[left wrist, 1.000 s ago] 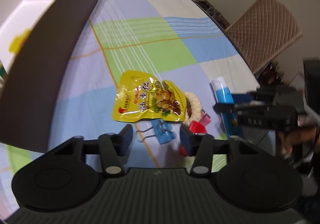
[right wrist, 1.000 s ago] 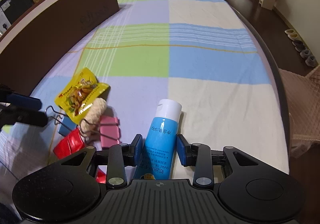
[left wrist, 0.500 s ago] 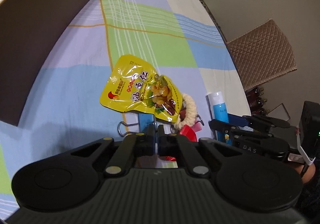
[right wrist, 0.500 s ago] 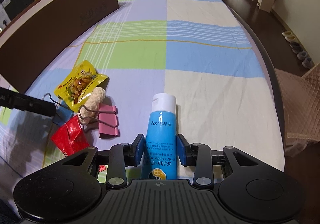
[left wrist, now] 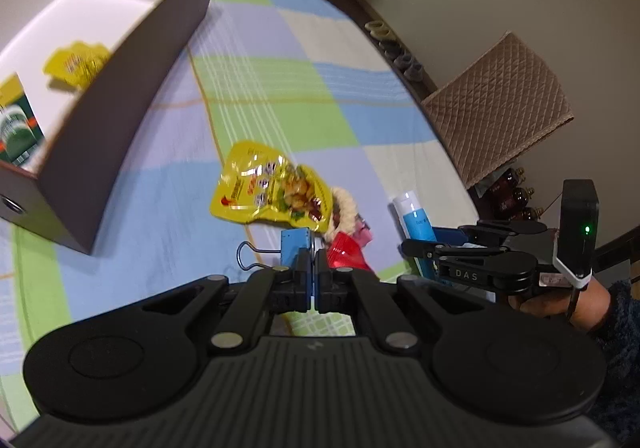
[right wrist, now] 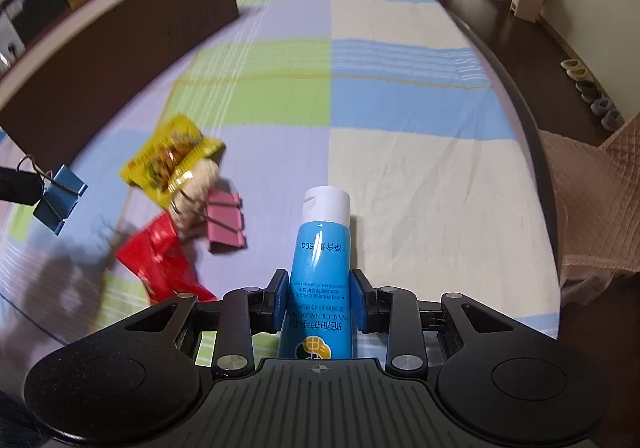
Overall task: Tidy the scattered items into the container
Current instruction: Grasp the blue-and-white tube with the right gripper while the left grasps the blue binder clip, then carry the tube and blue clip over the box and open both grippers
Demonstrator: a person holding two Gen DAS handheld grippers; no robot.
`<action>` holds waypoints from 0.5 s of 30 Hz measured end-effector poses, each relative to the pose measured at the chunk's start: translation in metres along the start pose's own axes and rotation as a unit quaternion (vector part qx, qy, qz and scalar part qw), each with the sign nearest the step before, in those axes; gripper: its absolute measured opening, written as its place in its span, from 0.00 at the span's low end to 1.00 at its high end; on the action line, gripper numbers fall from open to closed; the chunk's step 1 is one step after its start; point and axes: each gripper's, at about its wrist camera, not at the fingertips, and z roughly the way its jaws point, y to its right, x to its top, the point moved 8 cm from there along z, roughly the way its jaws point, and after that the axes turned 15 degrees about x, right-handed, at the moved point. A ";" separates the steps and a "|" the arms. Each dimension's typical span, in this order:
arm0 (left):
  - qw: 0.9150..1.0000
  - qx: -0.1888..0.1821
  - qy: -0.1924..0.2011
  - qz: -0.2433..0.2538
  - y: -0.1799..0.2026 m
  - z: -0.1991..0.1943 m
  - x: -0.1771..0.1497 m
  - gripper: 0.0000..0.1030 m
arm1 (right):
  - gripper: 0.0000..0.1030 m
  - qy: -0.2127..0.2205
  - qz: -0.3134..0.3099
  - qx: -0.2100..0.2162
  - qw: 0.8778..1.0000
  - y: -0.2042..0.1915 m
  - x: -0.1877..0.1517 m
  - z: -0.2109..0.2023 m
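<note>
Lifted since half a second ago, the small blue metal binder clip (left wrist: 295, 247) now hangs clear of the checked cloth (left wrist: 280, 103), pinched between the pressed-together pads of my left gripper (left wrist: 313, 272), tilted toward the brown cardboard box with a white inside (left wrist: 132, 59). My right gripper (right wrist: 319, 298) lies low, its pads spread around the blue plastic tube with a white cap (right wrist: 320, 268); whether they touch it I cannot tell. Just beside the tube sit a pink binder clip (right wrist: 225, 219), a red wrapper (right wrist: 160, 264), a cream fuzzy ring (right wrist: 198, 187) and a yellow snack pouch (right wrist: 170, 159).
</note>
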 end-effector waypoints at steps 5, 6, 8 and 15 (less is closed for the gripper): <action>0.999 0.002 0.032 0.013 0.003 -0.026 0.007 0.00 | 0.30 0.035 -0.007 0.016 0.999 -0.015 0.019 -0.028; 0.999 0.001 0.039 0.015 0.005 -0.032 0.009 0.00 | 0.30 0.043 -0.008 0.021 0.999 -0.019 0.023 -0.033; 0.998 0.001 0.053 0.019 0.006 -0.042 0.013 0.00 | 0.30 0.056 -0.011 0.035 0.998 -0.030 0.033 -0.042; 0.995 0.014 0.099 0.024 -0.006 -0.076 0.027 0.00 | 0.30 0.096 -0.039 0.092 0.990 -0.078 0.072 -0.063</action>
